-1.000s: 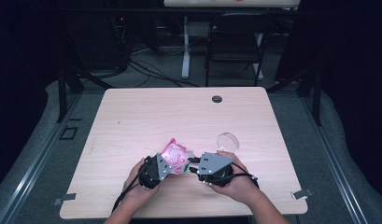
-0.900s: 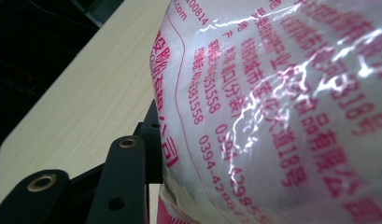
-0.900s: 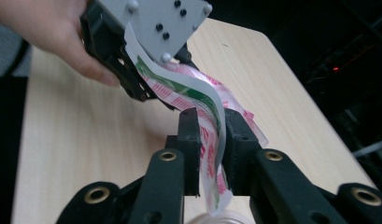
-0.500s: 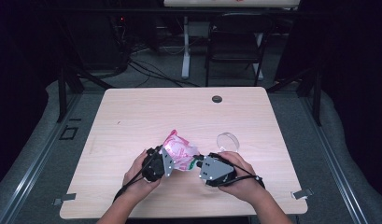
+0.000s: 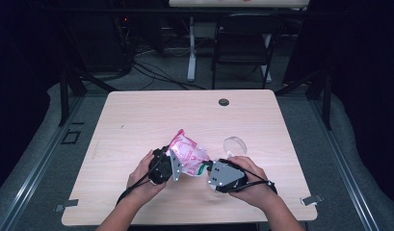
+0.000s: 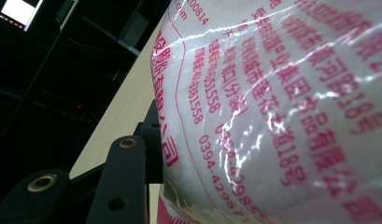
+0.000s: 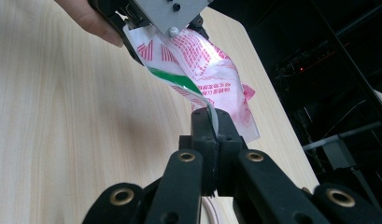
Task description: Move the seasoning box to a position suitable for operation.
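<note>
A pink-and-white printed plastic bag [image 5: 187,153] hangs just above the table [image 5: 137,120] between my two grippers. My left gripper [image 5: 172,165] is shut on the bag's body; the bag's film [image 6: 282,107] presses against one black finger [image 6: 128,172]. My right gripper [image 5: 208,169] has just been closing and now pinches the bag's green-striped edge [image 7: 193,86] between its shut fingertips [image 7: 212,122]. In the right gripper view the left gripper [image 7: 153,21] and a hand [image 7: 93,21] hold the bag's other end.
A clear round dish [image 5: 234,143] lies on the table just right of the bag. A dark grommet hole [image 5: 224,102] sits near the far edge. A chair [image 5: 242,43] and cables stand on the floor beyond the table.
The right gripper has closed on the bag's edge. The bag has been tilted up and drawn out a little between the two grippers, and the hands have barely shifted.
</note>
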`<state>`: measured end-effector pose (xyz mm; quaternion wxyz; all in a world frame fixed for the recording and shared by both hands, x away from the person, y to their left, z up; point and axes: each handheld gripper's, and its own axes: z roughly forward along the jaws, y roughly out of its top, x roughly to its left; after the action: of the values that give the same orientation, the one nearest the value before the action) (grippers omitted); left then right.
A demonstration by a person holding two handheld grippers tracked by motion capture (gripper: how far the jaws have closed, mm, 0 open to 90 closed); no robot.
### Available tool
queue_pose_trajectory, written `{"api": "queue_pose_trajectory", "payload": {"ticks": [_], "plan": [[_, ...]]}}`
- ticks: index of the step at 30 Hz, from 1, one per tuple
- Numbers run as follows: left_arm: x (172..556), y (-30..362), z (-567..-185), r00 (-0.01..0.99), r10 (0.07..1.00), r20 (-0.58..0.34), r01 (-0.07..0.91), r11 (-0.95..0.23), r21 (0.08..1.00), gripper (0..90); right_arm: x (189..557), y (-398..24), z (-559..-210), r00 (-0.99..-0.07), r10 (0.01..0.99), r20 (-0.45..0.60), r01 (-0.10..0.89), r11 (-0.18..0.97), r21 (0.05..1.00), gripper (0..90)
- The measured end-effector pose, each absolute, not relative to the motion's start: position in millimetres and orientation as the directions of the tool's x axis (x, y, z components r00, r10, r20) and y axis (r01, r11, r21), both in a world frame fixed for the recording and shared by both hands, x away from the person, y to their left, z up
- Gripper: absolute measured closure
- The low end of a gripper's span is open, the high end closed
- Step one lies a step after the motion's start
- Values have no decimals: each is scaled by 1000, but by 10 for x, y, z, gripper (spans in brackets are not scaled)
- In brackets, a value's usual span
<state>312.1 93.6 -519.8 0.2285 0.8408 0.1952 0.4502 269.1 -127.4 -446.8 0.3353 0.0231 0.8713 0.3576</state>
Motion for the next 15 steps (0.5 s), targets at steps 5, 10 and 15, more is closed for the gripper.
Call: {"api": "queue_pose_trajectory", "payload": {"ticks": [5, 10, 15], "plan": [[3130, 902, -5180, 509, 533, 676, 110, -819, 563, 589, 2697, -1305, -4453, -783, 295, -548, -188, 728, 659, 900], [3135, 870, -5154, 500, 504, 704, 91, -839, 536, 589, 2725, -1356, -4437, -792, 306, -528, -174, 716, 676, 900], [3135, 852, -5141, 498, 495, 712, 79, -844, 531, 590, 2728, -1384, -4425, -798, 311, -516, -162, 714, 681, 900]]}}
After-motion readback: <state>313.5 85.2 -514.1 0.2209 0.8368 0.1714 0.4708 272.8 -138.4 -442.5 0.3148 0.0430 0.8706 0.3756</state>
